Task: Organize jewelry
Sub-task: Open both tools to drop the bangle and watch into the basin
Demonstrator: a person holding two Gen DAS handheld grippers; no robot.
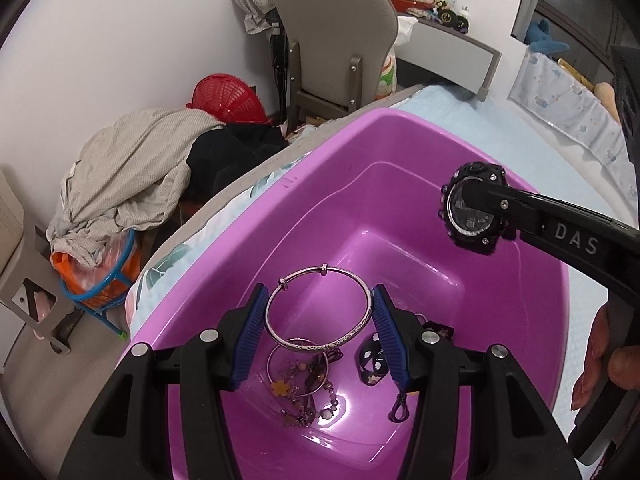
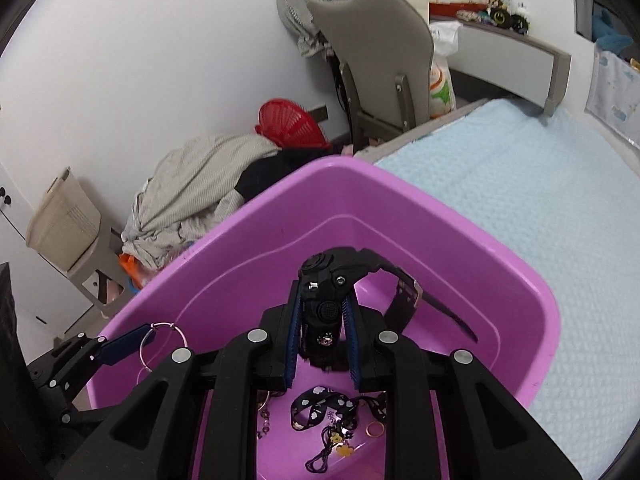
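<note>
A purple plastic basin [image 1: 360, 120] stands on the bed. My left gripper [image 1: 320, 300] is shut on a silver bangle [image 1: 332, 345] and holds it above the basin's inside. From the right, my right gripper [image 1: 472, 200] holds a black watch [image 1: 470, 220] over the basin. In the right wrist view the right gripper [image 2: 323, 296] pinches the watch [image 2: 324, 316] by its case, and the strap hangs to the right. At lower left there, the left gripper [image 2: 132, 340] shows with the bangle [image 2: 164, 324]. On the basin's [image 2: 400, 192] bottom lie beaded bracelets [image 1: 304, 396], a black flowered clip [image 1: 372, 360], a flowered lanyard [image 2: 320, 404] and a gold ring [image 2: 375, 429].
The bed's light blue cover [image 2: 520, 200] stretches right of the basin. Left of the bed are a pile of clothes [image 1: 132, 168], a red basket [image 1: 228, 98], a grey chair [image 1: 332, 40] and a beige bin [image 2: 64, 216]. A person's hand [image 1: 600, 360] shows at the right edge.
</note>
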